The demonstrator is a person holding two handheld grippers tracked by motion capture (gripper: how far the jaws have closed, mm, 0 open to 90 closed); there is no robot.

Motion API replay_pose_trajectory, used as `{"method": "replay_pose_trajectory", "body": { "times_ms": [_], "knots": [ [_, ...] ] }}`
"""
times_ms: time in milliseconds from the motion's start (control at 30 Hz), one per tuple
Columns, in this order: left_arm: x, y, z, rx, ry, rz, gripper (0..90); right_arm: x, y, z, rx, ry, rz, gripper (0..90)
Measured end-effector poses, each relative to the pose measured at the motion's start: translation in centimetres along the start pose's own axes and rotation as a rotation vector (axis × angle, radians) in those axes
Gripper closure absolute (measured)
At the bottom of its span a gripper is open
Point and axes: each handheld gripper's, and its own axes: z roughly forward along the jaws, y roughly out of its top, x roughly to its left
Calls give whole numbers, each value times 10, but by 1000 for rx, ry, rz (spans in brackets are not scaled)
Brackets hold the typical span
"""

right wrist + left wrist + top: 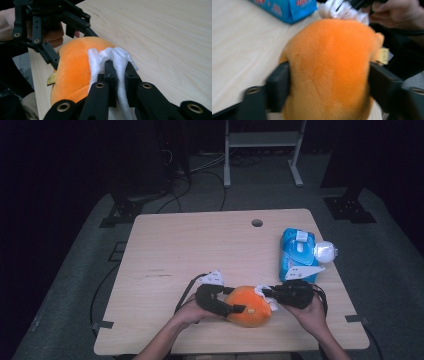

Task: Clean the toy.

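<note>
Wooden table, left hand-held gripper clamping orange plush; right hand-held gripper pinching white wipe, blue pack nearby

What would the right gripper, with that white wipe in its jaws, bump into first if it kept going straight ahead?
The orange plush toy: the white wipe in the right gripper already lies against it.

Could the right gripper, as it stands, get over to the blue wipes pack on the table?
Probably yes for the path: the blue wipes pack lies just beyond the right gripper with bare table between. But its jaws are shut on a white wipe pressed against the orange plush toy, so it couldn't grasp the pack.
</note>
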Motion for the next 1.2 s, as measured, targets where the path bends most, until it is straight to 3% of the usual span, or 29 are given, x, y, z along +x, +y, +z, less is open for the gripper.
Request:
{"method": "replay_pose_trajectory", "body": {
  "times_ms": [33, 100, 133, 167, 200, 233, 367, 467, 500, 533, 567, 600, 733, 767, 800, 833, 867, 1000, 1033, 1133, 1167, 1200],
  "knots": [
    [-3, 5, -3, -34, 38, 57, 375, -2, 5, -5, -16, -14, -5, 836],
    [-3, 14, -5, -70, 93, 116, 375, -4, 11, -7, -34, -30, -12, 836],
    [-3, 14, -5, -70, 93, 116, 375, -4, 11, -7, -34, -30, -12, 836],
    [-2, 22, -6, -94, 133, 161, 374, -7, 21, -9, -56, -57, -26, 836],
    [-2, 22, -6, -94, 133, 161, 374, -7, 21, -9, -56, -57, -26, 836],
    [1, 30, -9, -112, 180, 221, 373, -11, 33, -10, -90, -75, -30, 837],
    [13, 35, -10, -109, 237, 282, 359, -21, 49, -1, -110, -104, -41, 837],
    [20, 29, -7, -82, 240, 266, 323, -28, 47, 10, -88, -106, -30, 836],
    [26, 19, -1, -34, 241, 238, 278, -33, 41, 21, -46, -105, -27, 836],
    [26, 19, -1, -34, 241, 238, 211, -33, 41, 21, -46, -105, -27, 836],
    [28, 9, 1, -29, 218, 191, 160, -36, 29, 34, -5, -81, -25, 836],
    [27, 6, -1, -44, 207, 164, 127, -36, 24, 37, -7, -58, -10, 836],
    [26, 5, -8, -60, 187, 117, 48, -28, 18, 36, -13, -34, -19, 836],
    [27, 4, -10, -33, 200, 91, 31, -22, 16, 34, -3, -33, -42, 836],
    [27, 4, -10, -33, 200, 91, 30, -22, 16, 34, -3, -33, -42, 836],
    [30, 0, -10, -10, 183, 51, 31, -16, 14, 32, 9, -39, -64, 835],
    [30, -3, -9, -5, 168, 42, 48, -15, 12, 31, 11, -39, -68, 835],
    [24, -9, -8, -1, 171, 80, 144, -6, 6, 26, 13, -44, -82, 835],
    [18, -9, -7, 14, 200, 93, 153, -2, 6, 25, 8, -45, -90, 835],
    [16, -8, -6, 21, 220, 82, 159, 9, 8, 27, -1, -43, -124, 834],
    [15, -7, -5, 18, 227, 70, 159, 21, 14, 32, -19, -25, -171, 834],
    [15, -7, -5, 18, 227, 70, 159, 21, 14, 32, -19, -25, -171, 834]
  ]
}}
